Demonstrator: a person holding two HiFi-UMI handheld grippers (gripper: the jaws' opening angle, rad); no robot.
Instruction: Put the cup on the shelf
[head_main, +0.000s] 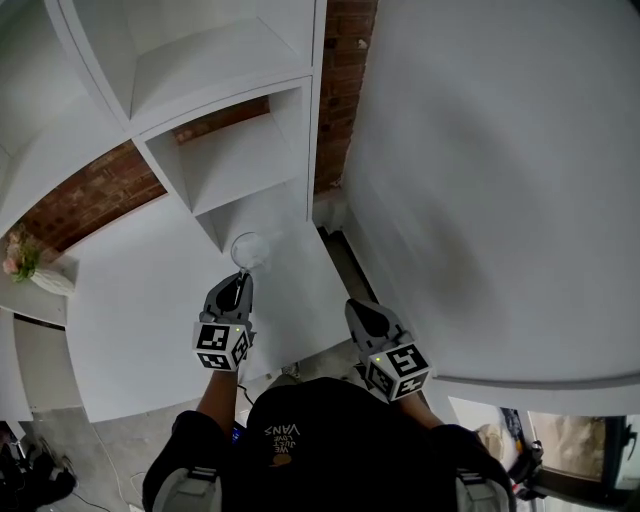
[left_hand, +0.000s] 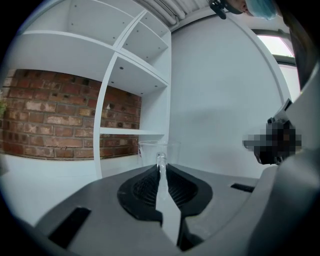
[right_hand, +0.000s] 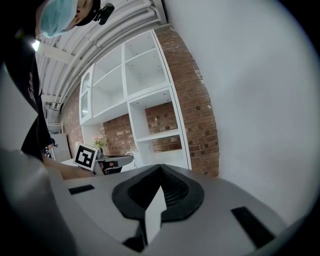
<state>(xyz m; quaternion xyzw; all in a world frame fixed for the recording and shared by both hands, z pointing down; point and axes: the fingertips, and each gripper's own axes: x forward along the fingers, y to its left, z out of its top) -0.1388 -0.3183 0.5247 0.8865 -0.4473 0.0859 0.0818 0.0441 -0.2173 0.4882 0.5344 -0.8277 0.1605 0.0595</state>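
Left gripper view: my left gripper (left_hand: 161, 163) pinches the clear cup (left_hand: 149, 150) by its rim, upright above the bench (head_main: 130, 300), just short of the shelf (left_hand: 131, 132); my right gripper (right_hand: 161, 171) hangs closed, empty, clear of it.

A big white surface (head_main: 140, 330) runs along under a tall white shelf (head_main: 215, 75). The shelf is made of open boxes, one on top of the other. Red brick wall (head_main: 95, 190) shows at the back of the low ones. A clear cup (head_main: 247, 250) is at the mouth of the lowest box, where the surface meets the shelf. I cannot tell if the cup sits down on the surface. Far to the left, pink flowers (head_main: 20, 255) stand on a lower white ledge (head_main: 30, 300).
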